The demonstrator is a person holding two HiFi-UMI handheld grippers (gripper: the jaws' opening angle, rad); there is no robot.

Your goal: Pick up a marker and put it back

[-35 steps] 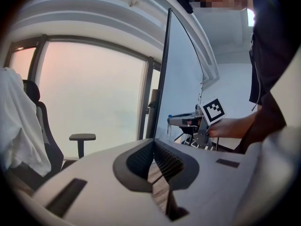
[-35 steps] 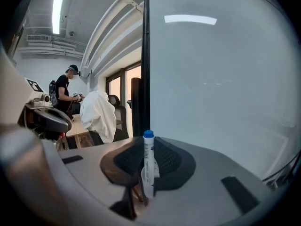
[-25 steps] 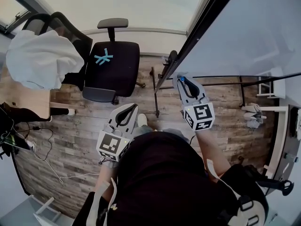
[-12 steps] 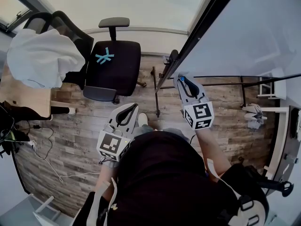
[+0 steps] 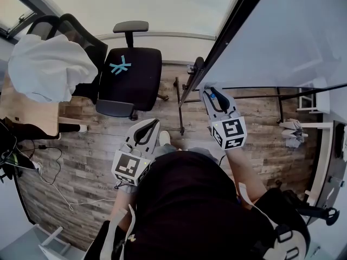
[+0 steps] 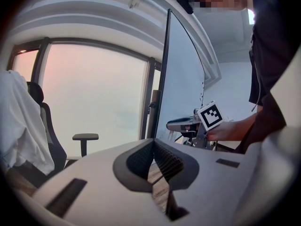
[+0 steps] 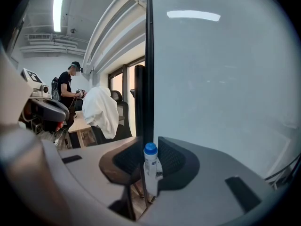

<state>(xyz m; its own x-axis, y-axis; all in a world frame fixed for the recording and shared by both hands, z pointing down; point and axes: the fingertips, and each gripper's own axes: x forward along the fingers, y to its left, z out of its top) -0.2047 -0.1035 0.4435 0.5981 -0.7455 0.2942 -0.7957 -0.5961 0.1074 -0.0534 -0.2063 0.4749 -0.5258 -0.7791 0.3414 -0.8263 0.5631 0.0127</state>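
A white marker with a blue cap [image 7: 150, 168] stands upright between the jaws of my right gripper [image 7: 149, 173], which is shut on it. In the head view the marker's blue cap [image 5: 216, 96] shows at the tip of that right gripper [image 5: 213, 98], held close to the lower edge of the whiteboard [image 5: 282, 42]. My left gripper [image 5: 145, 132] hangs lower, to the left, over the wooden floor. Its jaws are shut with nothing between them [image 6: 157, 166]. The whiteboard's dark frame [image 7: 148, 65] rises just behind the marker.
A black office chair [image 5: 130, 75] with a blue tape cross stands ahead on the left. Another chair draped with a white cloth [image 5: 49, 66] is beside a wooden desk [image 5: 27, 112]. The whiteboard's stand legs [image 5: 179, 104] cross the floor. Cables [image 5: 43, 172] lie at the left.
The right gripper with the marker has shifted very slightly; the left gripper has stayed where it was.
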